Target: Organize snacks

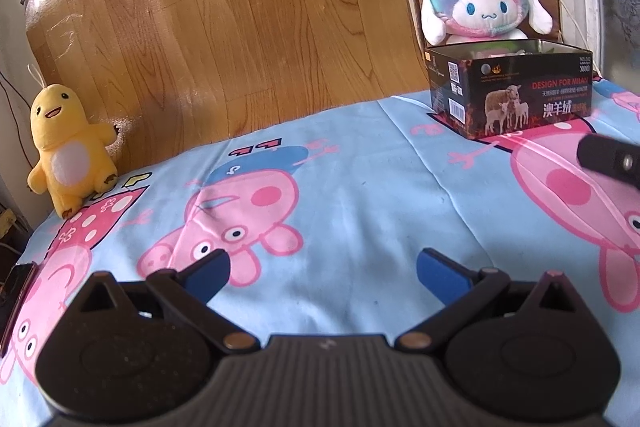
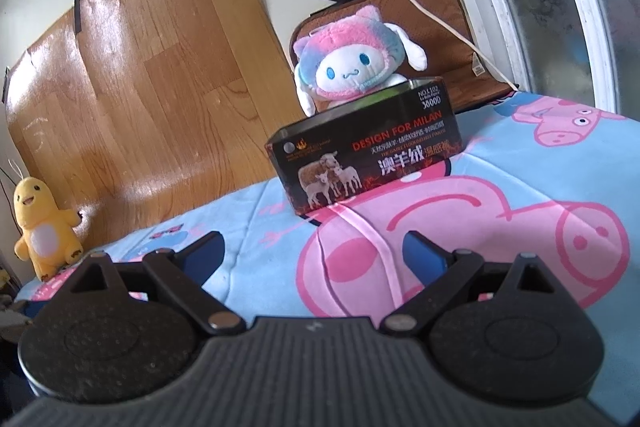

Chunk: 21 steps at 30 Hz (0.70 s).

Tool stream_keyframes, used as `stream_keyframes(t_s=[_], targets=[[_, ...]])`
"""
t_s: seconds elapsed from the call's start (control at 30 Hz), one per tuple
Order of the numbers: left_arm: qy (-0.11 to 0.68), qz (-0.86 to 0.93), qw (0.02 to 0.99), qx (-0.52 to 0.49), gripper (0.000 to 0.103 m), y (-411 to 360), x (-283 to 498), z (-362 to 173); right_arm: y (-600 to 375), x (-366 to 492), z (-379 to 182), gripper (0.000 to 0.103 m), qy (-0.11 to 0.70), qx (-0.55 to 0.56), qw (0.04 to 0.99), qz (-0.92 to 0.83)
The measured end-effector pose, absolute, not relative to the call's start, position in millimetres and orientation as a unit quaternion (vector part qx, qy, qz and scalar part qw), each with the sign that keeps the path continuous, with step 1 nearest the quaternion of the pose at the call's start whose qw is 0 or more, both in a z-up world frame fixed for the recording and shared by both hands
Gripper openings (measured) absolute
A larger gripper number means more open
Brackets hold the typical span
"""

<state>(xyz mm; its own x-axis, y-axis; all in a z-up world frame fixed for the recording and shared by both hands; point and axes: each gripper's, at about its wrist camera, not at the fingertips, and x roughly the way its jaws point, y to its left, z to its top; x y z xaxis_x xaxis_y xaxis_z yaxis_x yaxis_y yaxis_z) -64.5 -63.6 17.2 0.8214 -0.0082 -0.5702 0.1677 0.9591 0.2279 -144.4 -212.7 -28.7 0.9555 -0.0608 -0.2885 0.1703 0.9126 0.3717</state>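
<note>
Left wrist view shows the left gripper (image 1: 322, 265) with blue pads spread wide and empty above the light blue bedsheet printed with pink cartoon pigs (image 1: 352, 195). The open black rectangular tin with sheep pictures (image 1: 510, 89) stands far right, something pale and green showing inside; no loose snack is visible on the sheet. The right gripper (image 2: 314, 253) is likewise wide and empty, facing the tin (image 2: 366, 151). Judging by this, the sorting looks nearly done; a good next move is sweeping both cameras across the sheet before reaching, avoiding the yellow plush duck (image 1: 68, 151).
</note>
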Motion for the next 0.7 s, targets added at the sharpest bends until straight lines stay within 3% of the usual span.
stream_keyframes(t_s=[0.7], targets=[[0.317,-0.073,0.936,0.136,0.103,-67.7,-72.3,22.7,-206.3,-155.1,-16.1,0.097,0.115,0.205,0.971,-0.053]])
